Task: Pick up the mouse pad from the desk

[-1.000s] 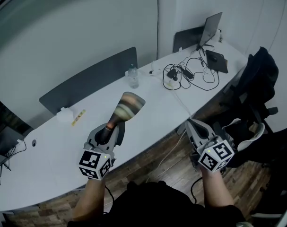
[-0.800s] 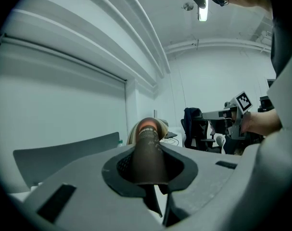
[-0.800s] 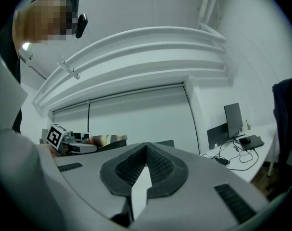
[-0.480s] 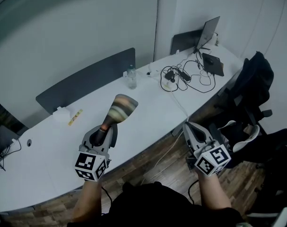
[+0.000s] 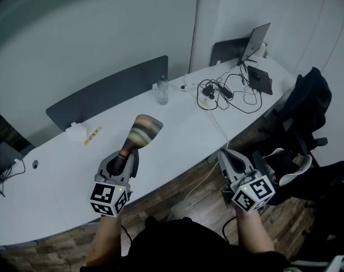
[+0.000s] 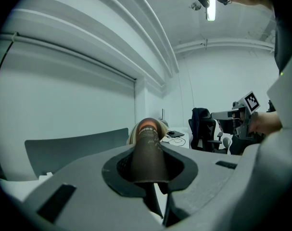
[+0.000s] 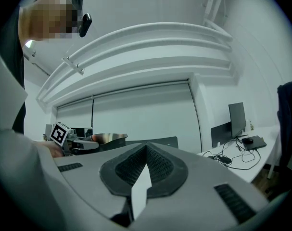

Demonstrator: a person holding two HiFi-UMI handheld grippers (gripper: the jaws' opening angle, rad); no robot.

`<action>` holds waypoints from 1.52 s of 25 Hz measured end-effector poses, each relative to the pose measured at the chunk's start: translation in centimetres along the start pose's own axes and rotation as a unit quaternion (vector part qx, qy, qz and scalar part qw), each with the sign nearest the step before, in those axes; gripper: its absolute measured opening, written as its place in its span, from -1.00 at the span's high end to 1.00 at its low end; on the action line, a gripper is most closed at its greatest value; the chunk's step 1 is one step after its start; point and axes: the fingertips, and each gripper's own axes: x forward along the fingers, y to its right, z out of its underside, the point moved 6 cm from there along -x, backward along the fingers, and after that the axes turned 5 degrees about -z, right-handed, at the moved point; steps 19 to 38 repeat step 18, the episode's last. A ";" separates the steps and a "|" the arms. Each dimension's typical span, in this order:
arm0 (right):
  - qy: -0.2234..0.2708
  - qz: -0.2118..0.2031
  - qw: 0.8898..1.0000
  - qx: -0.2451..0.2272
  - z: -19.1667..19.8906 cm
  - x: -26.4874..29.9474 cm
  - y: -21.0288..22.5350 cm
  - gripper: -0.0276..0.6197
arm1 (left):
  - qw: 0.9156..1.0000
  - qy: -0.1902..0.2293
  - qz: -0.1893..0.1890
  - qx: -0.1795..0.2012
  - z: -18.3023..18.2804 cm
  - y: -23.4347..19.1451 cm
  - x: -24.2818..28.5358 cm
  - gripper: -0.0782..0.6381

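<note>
The mouse pad, patterned in brown, orange and cream bands, is curled into a tube and held up off the white desk. My left gripper is shut on its dark near end, and the pad sticks out forward over the desk. In the left gripper view the rolled pad fills the gap between the jaws. My right gripper hangs off the desk's front edge, over the wooden floor, shut with nothing in it. From the right gripper view the pad shows at the left.
On the desk stand a clear water bottle, a tangle of black cables, a laptop, and a small white box at the left. Grey divider panels line the back. An office chair with a black jacket stands at the right.
My left gripper has drifted slightly left and down with the pad still in it. The right gripper has shifted a little and stays shut.
</note>
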 end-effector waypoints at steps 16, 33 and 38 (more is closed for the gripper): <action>0.004 -0.007 1.000 -0.005 1.8 5.4 0.0 0.94 | 1.000 -0.007 -0.015 0.004 2.4 0.8 3.1 0.61; 0.008 0.000 1.000 -0.008 2.2 6.2 0.7 0.94 | 1.000 -0.002 -0.017 -0.002 2.6 0.4 3.5 0.61; 0.008 0.000 1.000 -0.008 2.2 6.2 0.7 0.94 | 1.000 -0.002 -0.017 -0.002 2.6 0.4 3.5 0.61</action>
